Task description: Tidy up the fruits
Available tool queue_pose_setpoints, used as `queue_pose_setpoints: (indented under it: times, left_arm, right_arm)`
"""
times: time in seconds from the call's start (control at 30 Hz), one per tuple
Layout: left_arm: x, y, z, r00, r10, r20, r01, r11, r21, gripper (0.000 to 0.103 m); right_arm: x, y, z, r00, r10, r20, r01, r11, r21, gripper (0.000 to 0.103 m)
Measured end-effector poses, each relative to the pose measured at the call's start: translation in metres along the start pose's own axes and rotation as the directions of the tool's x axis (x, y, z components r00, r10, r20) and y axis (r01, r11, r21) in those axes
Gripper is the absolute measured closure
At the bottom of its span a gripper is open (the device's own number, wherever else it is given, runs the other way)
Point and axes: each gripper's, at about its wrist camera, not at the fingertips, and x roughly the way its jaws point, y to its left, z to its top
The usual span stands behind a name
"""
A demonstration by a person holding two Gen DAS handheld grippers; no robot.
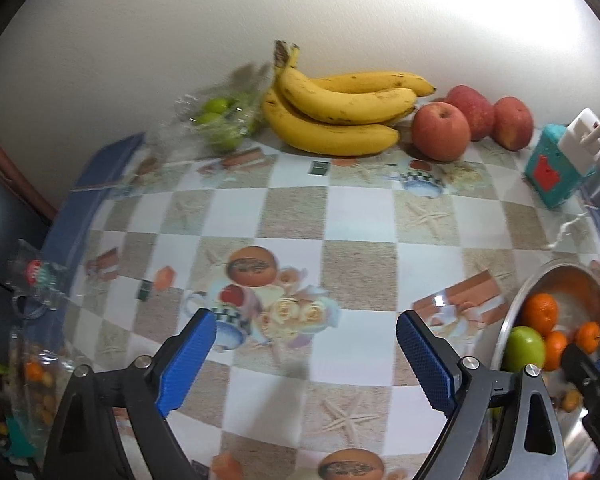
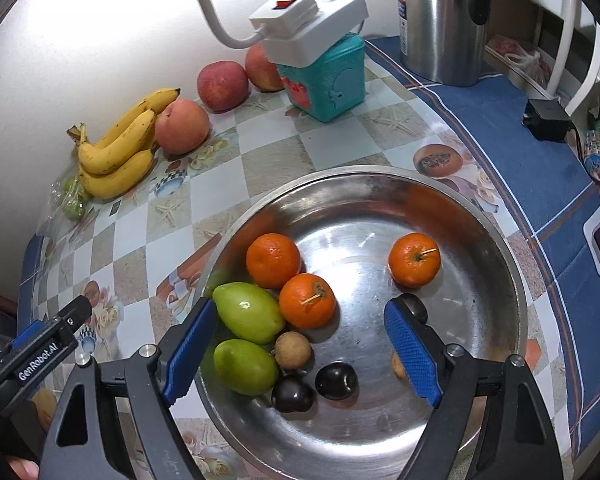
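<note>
Both tongs, left (image 1: 306, 354) and right (image 2: 298, 346), spread and empty; oranges (image 2: 273, 260) and small fruit sit in metal bowl (image 2: 500, 248), while bananas (image 1: 340, 120) and apples (image 1: 441, 131) wait by the wall.

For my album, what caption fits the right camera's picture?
Open right gripper hovers over a steel bowl of oranges and green mangoes.
</note>
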Motion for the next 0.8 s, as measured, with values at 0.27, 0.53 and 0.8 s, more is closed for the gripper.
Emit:
queue_pose_setpoints:
  times: [0.27,0.53,0.8]
  left_arm:
    - [-0.001,0.002,-0.017,0.997,0.070,-0.019,-0.069,0.997,0.020,0.010]
    - [-0.007,0.020,-0.038,0.994,0.094,-0.054,-0.094,0.996,0.007,0.010]
    - [-0.025,0.032,-0.069,0.992,0.108,-0.070,-0.105,0.994,0.043,0.010]
  right_arm:
    - [-0.007,0.011,-0.006,1.000,0.010,0.007,-0.010,0.999,-0.037,0.017]
    - [-0.020,0.019,-0.022,1.000,-0.002,0.016,0.003,0.997,-0.081,0.017]
    - [-0.031,0.027,-0.052,1.000,0.016,0.017,-0.014,0.993,-0.115,0.017]
